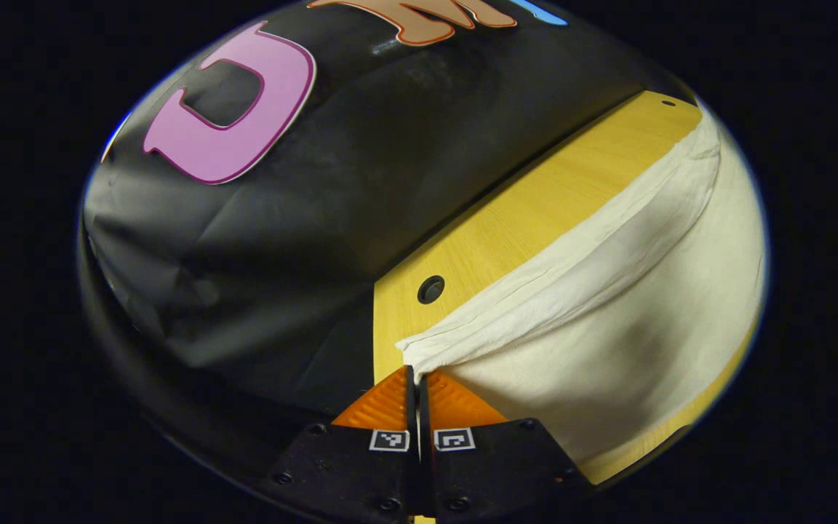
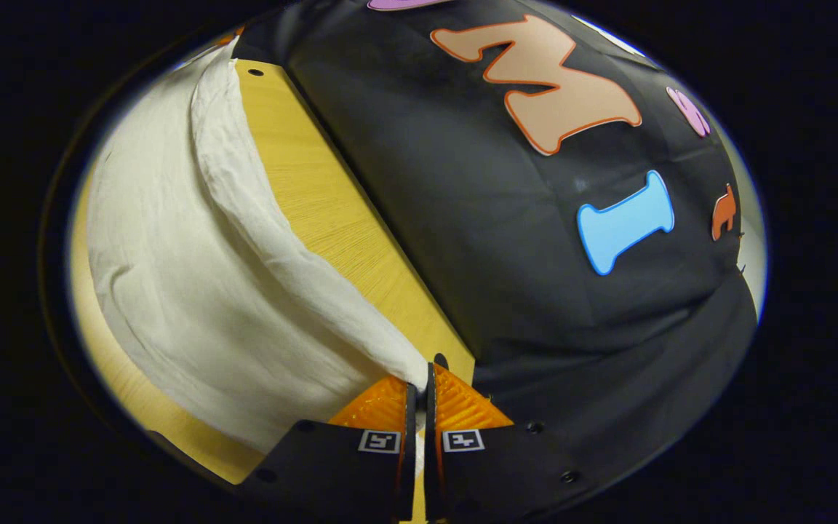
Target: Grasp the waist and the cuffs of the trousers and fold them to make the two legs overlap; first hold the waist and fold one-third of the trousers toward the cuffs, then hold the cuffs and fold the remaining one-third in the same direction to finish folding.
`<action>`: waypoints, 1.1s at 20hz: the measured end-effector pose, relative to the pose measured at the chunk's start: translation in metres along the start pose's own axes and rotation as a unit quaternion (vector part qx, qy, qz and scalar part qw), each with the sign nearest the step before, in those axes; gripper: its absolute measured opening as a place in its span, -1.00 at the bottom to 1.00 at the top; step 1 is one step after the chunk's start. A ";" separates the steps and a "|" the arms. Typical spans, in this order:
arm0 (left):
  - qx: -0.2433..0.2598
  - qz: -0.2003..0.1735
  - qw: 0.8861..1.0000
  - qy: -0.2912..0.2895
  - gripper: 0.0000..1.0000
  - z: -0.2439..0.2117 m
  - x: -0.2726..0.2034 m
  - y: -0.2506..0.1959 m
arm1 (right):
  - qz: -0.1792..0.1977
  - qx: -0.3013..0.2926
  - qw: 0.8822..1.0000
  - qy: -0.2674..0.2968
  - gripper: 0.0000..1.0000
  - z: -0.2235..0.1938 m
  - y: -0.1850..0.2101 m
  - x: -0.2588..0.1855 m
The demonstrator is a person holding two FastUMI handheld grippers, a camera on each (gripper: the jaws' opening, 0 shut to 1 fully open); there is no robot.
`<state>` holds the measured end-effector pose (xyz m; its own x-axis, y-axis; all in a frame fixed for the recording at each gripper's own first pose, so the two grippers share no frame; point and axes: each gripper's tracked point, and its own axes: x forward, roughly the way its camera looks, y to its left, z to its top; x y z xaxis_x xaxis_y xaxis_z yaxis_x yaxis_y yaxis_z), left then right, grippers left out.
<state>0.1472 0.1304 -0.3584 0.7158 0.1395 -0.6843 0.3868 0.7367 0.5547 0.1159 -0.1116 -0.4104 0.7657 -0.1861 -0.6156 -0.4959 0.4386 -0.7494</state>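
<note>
Gripping a corner of the cream-white trousers (image 1: 608,306), the left gripper (image 1: 417,378) has its two fingers pressed together on the cloth's near edge, as seen in the left gripper view. From that pinched corner a thick, rumpled hem of fabric runs up and away to the right across the yellow wooden table (image 1: 528,211), while the broad body of the garment sags below it in soft folds toward the right side of the view. A small round hole (image 1: 431,289) in the tabletop sits just beside the held corner, and a second hole (image 1: 668,103) lies near the table's far end. The booth's black cloth wall (image 1: 332,240) rises along the table's far edge. In the right gripper view, the right gripper (image 2: 420,384) is likewise clamped on a corner of the trousers (image 2: 186,269), its fingers closed on the fabric with no gap showing between them. From there the bunched edge sweeps up and to the left over the table (image 2: 317,196), touching the wood along its length, with the wall (image 2: 477,240) standing close on the right.
</note>
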 end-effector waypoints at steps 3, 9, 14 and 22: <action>0.013 -0.018 1.000 0.010 -1.00 -0.006 0.024 -0.013 | 0.016 0.004 0.999 0.039 -0.86 -0.015 0.027 0.028; -0.014 -0.060 0.998 -0.012 -0.68 -0.005 0.042 -0.038 | 0.034 0.060 0.994 0.089 0.01 -0.024 0.056 0.029; -0.086 -0.062 0.993 -0.060 0.92 0.029 0.010 -0.041 | 0.005 0.183 0.981 0.067 0.96 -0.011 0.032 -0.004; -0.148 -0.089 0.974 -0.145 0.93 0.107 -0.082 -0.050 | 0.011 0.430 0.900 0.068 0.96 -0.067 -0.006 -0.029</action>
<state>0.1311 0.0113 -0.2799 0.8039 -0.1687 -0.5703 0.3656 0.8965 0.2502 0.0692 -0.1675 -0.4046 0.6731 -0.2505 -0.6958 0.0351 0.9506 -0.3083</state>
